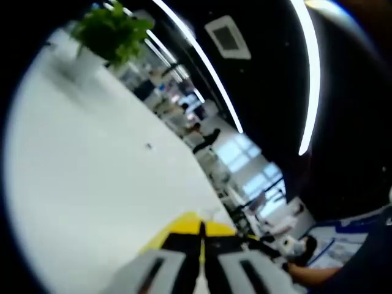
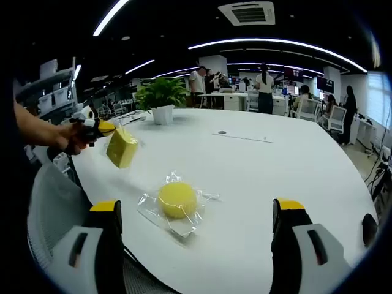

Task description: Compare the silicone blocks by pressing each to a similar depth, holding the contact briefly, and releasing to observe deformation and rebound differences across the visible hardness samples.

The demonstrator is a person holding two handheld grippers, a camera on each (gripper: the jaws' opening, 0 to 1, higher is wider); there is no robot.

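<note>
A round yellow silicone block [image 2: 177, 199] lies on a clear plastic bag [image 2: 153, 214] on the white table [image 2: 275, 165]. My right gripper [image 2: 196, 206] is open, with its jaws wide to either side of the round block and nearer to me than it. At the left, a hand holds my left gripper [image 2: 101, 128], shut on the top edge of a square yellow block [image 2: 122, 147] that hangs tilted above the table's edge. In the left gripper view the jaws [image 1: 202, 236] are pressed together with yellow between their tips, over the white table [image 1: 92, 171].
A potted plant [image 2: 161, 97] stands at the table's far side, also visible in the left gripper view as a plant [image 1: 113, 30]. A small dark item [image 2: 222, 132] lies beyond the middle. A grey mesh chair [image 2: 55, 202] sits at the near left. People stand among desks behind.
</note>
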